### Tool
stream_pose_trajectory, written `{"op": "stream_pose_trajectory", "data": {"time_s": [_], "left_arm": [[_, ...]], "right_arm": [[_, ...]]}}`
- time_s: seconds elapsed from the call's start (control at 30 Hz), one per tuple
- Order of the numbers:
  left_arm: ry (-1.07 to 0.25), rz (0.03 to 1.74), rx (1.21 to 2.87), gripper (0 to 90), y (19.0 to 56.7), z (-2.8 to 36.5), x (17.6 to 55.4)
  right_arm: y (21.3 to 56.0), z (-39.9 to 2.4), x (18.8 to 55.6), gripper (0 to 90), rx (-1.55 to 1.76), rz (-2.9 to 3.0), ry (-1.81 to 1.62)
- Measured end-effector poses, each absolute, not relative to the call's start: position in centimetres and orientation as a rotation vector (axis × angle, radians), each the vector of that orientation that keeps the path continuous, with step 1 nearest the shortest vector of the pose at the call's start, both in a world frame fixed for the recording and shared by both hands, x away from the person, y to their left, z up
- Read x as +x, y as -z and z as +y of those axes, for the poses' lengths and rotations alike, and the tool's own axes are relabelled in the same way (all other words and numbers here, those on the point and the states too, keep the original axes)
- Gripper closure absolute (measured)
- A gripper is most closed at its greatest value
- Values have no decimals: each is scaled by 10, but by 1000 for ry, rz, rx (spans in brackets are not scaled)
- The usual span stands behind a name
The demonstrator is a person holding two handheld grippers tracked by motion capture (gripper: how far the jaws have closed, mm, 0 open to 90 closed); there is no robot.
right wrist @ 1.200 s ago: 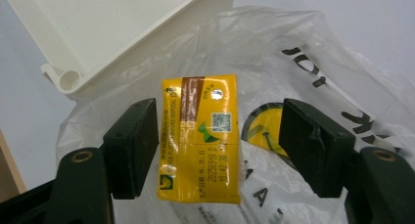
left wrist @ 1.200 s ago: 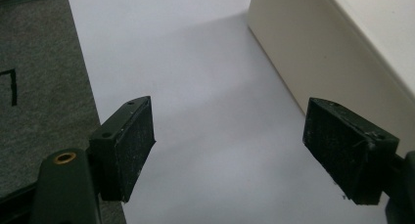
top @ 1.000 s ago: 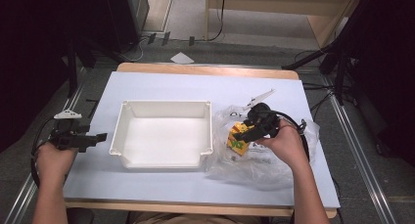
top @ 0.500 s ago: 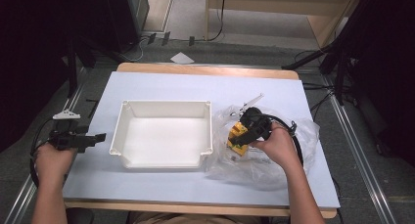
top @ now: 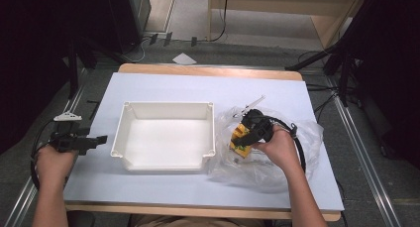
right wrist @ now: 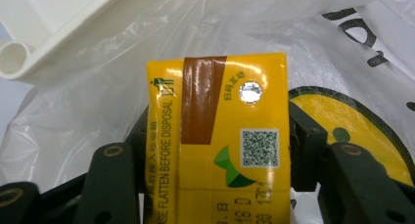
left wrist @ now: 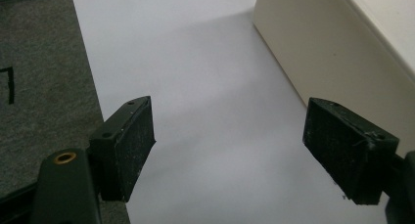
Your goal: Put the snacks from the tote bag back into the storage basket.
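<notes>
A yellow drink carton (top: 239, 138) lies on a clear plastic bag (top: 277, 167) to the right of the white tray (top: 168, 105). My right gripper (top: 247, 132) has just been closing, and its jaws now press on both sides of the carton (right wrist: 225, 111). In the right gripper view the right gripper (right wrist: 218, 150) grips the carton's lower part, with the bag (right wrist: 122, 87) behind it. My left gripper (top: 101, 139) rests at the table's left edge, open, pointing at the tray. The left gripper (left wrist: 227, 150) has bare table between its pads, and the tray wall (left wrist: 313, 48) stands ahead on the right.
The white table top (top: 198, 88) has wooden edges front and back. A thin white stick (top: 252, 103) lies at the far side of the bag. Dark stands and cables occupy the floor around the table.
The right hand sank a little toward the carton and its jaws closed onto it. The left hand stayed where it was.
</notes>
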State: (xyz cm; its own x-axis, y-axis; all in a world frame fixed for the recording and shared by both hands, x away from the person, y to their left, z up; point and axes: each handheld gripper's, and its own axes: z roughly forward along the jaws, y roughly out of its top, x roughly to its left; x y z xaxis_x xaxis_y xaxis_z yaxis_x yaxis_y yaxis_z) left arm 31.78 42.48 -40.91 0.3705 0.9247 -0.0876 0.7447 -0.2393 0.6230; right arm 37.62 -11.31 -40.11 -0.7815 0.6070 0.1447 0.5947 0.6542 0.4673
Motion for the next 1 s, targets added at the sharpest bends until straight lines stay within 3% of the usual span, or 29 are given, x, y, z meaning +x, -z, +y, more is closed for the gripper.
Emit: {"op": "stream_pose_trajectory", "data": {"time_s": [0.27,1.0], "left_arm": [[-402,1434,2056,205,410,424,318],[-387,1441,2054,205,411,426,318]], "right_arm": [[398,-111,374,526,984,2814,-754],[389,-116,373,539,994,2788,-753]]}}
